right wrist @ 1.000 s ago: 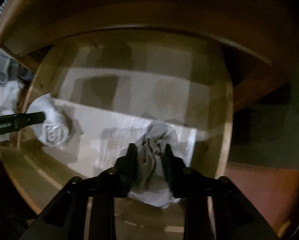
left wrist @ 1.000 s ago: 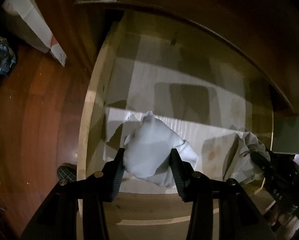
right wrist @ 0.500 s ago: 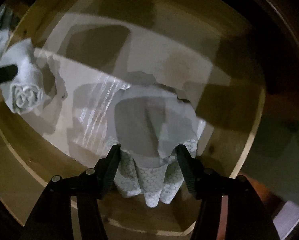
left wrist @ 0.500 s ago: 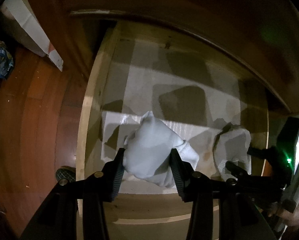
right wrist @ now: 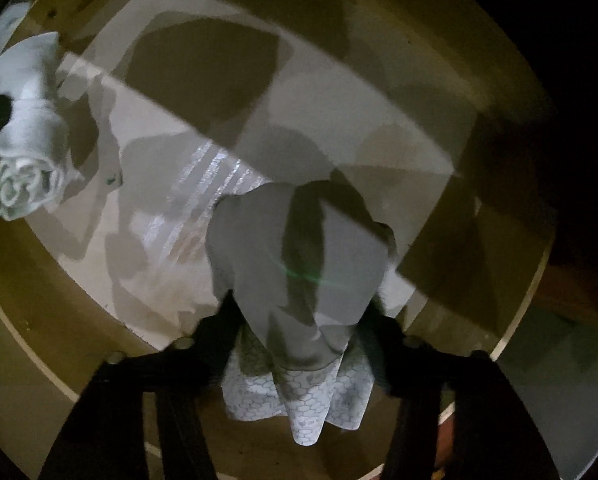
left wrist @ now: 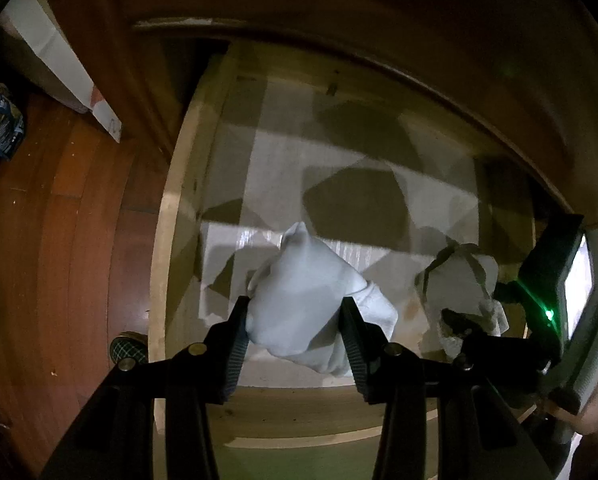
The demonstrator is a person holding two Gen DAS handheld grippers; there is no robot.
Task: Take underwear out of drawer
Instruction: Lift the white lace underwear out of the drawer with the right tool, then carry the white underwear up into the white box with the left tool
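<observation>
While the left hand-held gripper [left wrist: 293, 334] clamps a rolled white underwear [left wrist: 303, 304] above the open wooden drawer [left wrist: 171, 240], the right hand-held gripper [right wrist: 305, 344] is closing around a grey patterned underwear [right wrist: 299, 280].

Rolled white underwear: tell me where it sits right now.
The rolled white underwear is clamped in the left hand-held gripper, above the open drawer near its left wall; the right wrist view shows it at far left.
</observation>
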